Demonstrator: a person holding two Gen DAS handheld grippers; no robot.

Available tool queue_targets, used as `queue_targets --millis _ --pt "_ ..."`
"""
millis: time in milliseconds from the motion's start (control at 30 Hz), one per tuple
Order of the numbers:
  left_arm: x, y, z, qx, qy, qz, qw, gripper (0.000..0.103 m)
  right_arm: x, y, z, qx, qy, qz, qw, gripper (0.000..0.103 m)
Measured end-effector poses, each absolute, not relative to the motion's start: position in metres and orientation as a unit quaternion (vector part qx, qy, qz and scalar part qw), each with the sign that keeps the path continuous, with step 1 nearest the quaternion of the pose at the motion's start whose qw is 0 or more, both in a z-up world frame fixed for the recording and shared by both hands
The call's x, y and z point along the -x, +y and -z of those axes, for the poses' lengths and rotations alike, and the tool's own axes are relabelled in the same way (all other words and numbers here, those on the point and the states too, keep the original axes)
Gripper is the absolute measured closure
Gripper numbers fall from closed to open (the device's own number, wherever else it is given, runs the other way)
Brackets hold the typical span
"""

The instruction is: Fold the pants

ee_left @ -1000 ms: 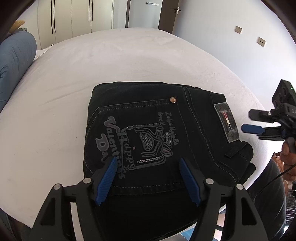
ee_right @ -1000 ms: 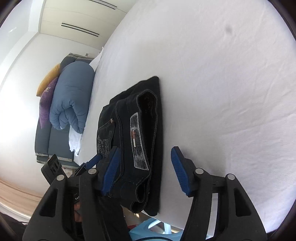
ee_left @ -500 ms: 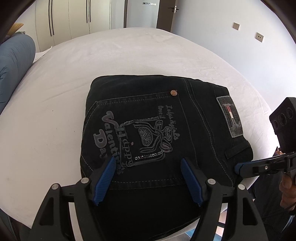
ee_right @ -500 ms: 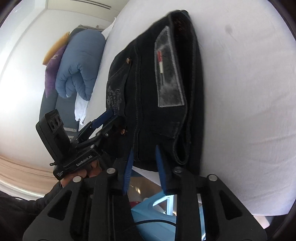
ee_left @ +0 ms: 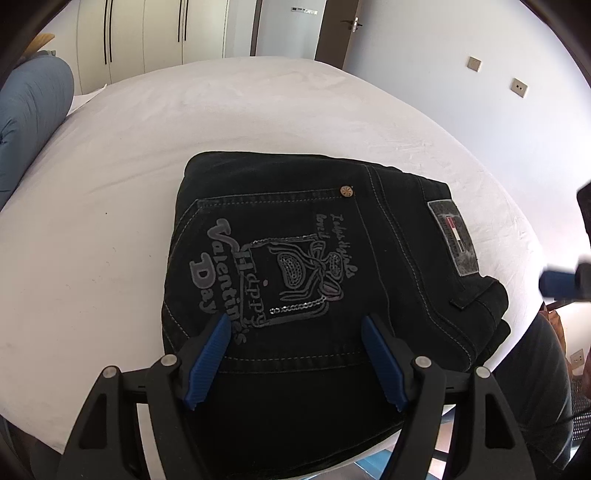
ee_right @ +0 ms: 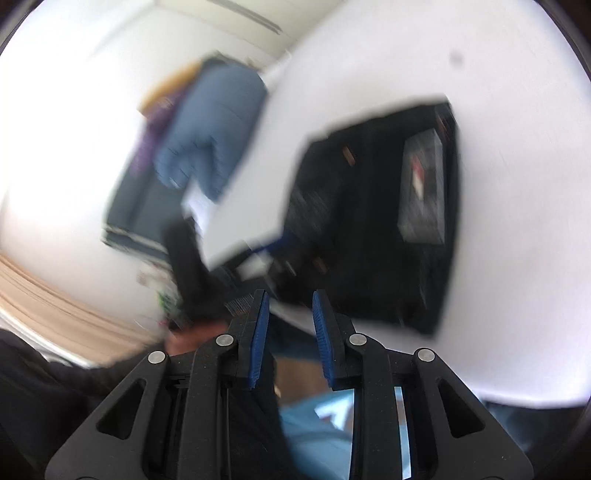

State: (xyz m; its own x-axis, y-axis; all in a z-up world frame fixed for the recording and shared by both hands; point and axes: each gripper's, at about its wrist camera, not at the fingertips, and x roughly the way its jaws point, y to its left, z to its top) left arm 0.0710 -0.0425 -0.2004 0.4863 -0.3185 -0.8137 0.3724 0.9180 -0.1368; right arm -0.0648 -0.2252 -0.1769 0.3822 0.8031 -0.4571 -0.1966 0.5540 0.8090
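1. The black pants [ee_left: 314,266] are seen lying folded into a compact, roughly square bundle on the white bed [ee_left: 110,177], near its front edge.
2. A back pocket with a grey "Happy Valentines Day" print [ee_left: 258,273] is turned upward, and a grey brand patch [ee_left: 452,236] is seen at the waistband on the right of the bundle.
3. The left gripper [ee_left: 295,350] is held over the near edge of the pants, with its blue pads [ee_left: 207,354] spread wide; nothing is gripped between them.
4. In the right wrist view, which is strongly blurred, the right gripper [ee_right: 290,325] is shown with its blue pads close together but with a narrow gap between them; no cloth is seen between them, and it is held off the near edge of the bed, apart from the pants [ee_right: 376,221].
5. In the left wrist view only a blue tip of the right gripper [ee_left: 557,282] is visible, at the far right, beside the bundle's right side.
6. A rolled blue duvet [ee_left: 26,122] is seen at the left of the bed, and white wardrobe doors [ee_left: 147,33] stand behind it.
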Motion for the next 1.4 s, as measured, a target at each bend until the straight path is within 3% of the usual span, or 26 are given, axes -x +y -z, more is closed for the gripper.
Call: queue_targets --millis 167,267,300,333,467,567,1133,1400 --pt "-0.072 -0.044 0.200 -0.034 0.469 0.203 0.859 0.027 0.000 -0.229 0.195 -0.399 0.436 -0.324 0.739 0.079" --pt "-0.079 -0.040 0.191 -0.018 0.469 0.201 0.860 0.027 -0.035 -0.236 0.229 -0.412 0.481 -0.281 0.721 0.080" --pt "-0.083 -0.038 0.186 -0.014 0.466 0.200 0.861 0.027 -0.042 -0.238 0.251 -0.399 0.520 -0.235 0.718 0.088" --pt "-0.091 -0.037 0.182 -0.012 0.464 0.197 0.864 0.027 -0.045 -0.240 0.263 -0.396 0.532 -0.218 0.716 0.103" --pt "-0.136 -0.039 0.177 -0.036 0.472 0.170 0.864 0.029 -0.043 -0.243 0.267 -0.405 0.499 -0.235 0.729 0.103" --pt "-0.169 -0.049 0.192 -0.084 0.490 0.155 0.854 0.044 -0.041 -0.236 0.264 -0.387 0.500 -0.227 0.741 0.103" --pt "-0.154 -0.052 0.212 -0.093 0.481 0.148 0.859 0.044 -0.040 -0.219 0.262 -0.354 0.487 -0.221 0.767 0.103" --pt "-0.144 -0.041 0.215 -0.086 0.459 0.154 0.871 0.043 0.001 -0.221 0.250 -0.367 0.501 -0.226 0.751 0.103"
